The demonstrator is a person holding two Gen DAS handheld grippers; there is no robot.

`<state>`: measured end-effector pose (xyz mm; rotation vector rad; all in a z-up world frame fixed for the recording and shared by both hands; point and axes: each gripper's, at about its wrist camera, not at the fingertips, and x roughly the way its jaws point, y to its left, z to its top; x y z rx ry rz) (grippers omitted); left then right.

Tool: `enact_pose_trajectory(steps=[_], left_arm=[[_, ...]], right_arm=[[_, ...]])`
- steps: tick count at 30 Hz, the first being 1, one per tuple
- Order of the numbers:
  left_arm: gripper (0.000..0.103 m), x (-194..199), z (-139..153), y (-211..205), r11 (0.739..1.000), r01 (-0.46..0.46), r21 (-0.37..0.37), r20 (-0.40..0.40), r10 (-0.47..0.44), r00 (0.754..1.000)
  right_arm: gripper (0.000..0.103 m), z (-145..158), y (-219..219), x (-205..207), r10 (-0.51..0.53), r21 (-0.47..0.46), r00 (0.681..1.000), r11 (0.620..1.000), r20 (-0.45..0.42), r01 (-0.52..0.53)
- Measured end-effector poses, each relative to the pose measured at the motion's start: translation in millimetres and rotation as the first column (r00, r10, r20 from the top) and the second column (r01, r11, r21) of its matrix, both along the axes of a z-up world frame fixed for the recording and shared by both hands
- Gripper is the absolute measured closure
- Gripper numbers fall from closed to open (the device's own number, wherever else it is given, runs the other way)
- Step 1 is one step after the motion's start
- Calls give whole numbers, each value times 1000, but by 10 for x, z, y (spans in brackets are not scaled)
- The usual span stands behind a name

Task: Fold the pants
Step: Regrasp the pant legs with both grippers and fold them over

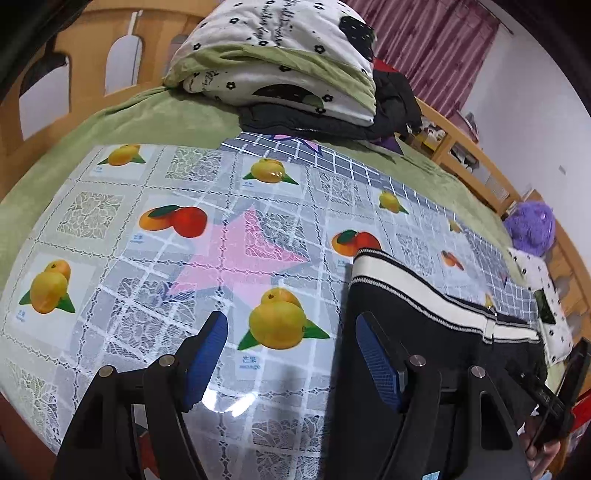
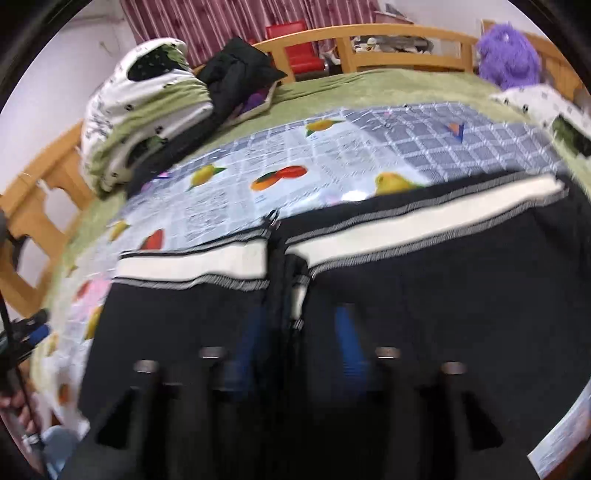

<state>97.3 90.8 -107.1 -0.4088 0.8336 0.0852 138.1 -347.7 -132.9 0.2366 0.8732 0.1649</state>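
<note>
Two sets of fingers are working over the bed, and both are standing wide apart with nothing between them. I am holding my left gripper [image 1: 291, 354] low over the sheet [image 1: 110, 229], a clear plastic cover printed with mangoes and lace squares that is lying on the green bedspread [image 1: 155, 114]. Its blue pads [image 1: 207, 354] are gaping open, the left one over bare sheet and the right one just at the edge of the pants [image 1: 424, 325]. Those pants are lying flat on the sheet to my right, black cloth with a white band [image 1: 417, 284] edged in thin stripes running along the far side. My right gripper [image 2: 299, 343] is hovering over the middle of the pants [image 2: 443, 295], which are filling the lower part of that view; the picture is blurred, but the blue fingers [image 2: 349, 339] are showing well apart on either side of a dark fold or seam running down the cloth, and whether they are touching it I cannot tell. Beyond the sheet a folded quilt [image 1: 280, 55] is sitting on dark clothes [image 1: 321, 118] near the wooden bedframe [image 2: 369, 33], and a purple plush toy [image 2: 508, 55] is resting at the far corner.
</note>
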Motion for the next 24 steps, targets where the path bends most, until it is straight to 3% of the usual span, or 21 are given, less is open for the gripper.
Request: enact_pose_trajectory(steps=[4,6,7,8,9,10,12,13,15,19,21,24], left_arm=[[33,3,-21,-203,997,39,59,-12,-38,999],[33,4,-32,-309,995,64,77,-15,-63,998],[33,5,-38,-346,994,74,80,-18,-73,997],[33,5,-45,-389,993,86,82,-23,-84,996],[33,3,-47,-420,992,92,84,-25,-90,996],[33,-12,-44,-461,991,100,89,-27,-98,995],[33,-40,-37,-497,990,111,88,-21,-110,994],[33,-54,-39,-520,989,120,82,-19,-118,993],[33,-60,-77,-583,987,141,73,-29,-139,990],[33,-43,-170,-709,983,168,72,-70,-163,984],[33,-79,-184,-757,981,178,72,-72,-173,982],[33,-182,-238,-818,980,179,91,-76,-172,982]], right_arm=[[49,-260,117,-58,85,135,995,988,-51,-77],[44,-404,217,-22,106,151,991,984,-81,-93],[49,-486,304,35,109,94,990,990,-87,-100],[77,-490,379,33,116,44,991,993,-72,-113],[87,-458,452,42,146,10,987,989,-63,-145],[88,-408,461,39,167,29,985,986,-51,-166],[89,-128,334,-29,161,85,984,982,76,-167],[89,-52,284,-27,157,103,983,981,95,-166],[87,-38,229,62,147,110,987,982,62,-153],[72,-419,363,213,138,-23,984,990,-111,-141],[71,-343,396,105,142,-87,988,985,-66,-148],[64,-160,279,-103,138,-76,990,987,-10,-139]])
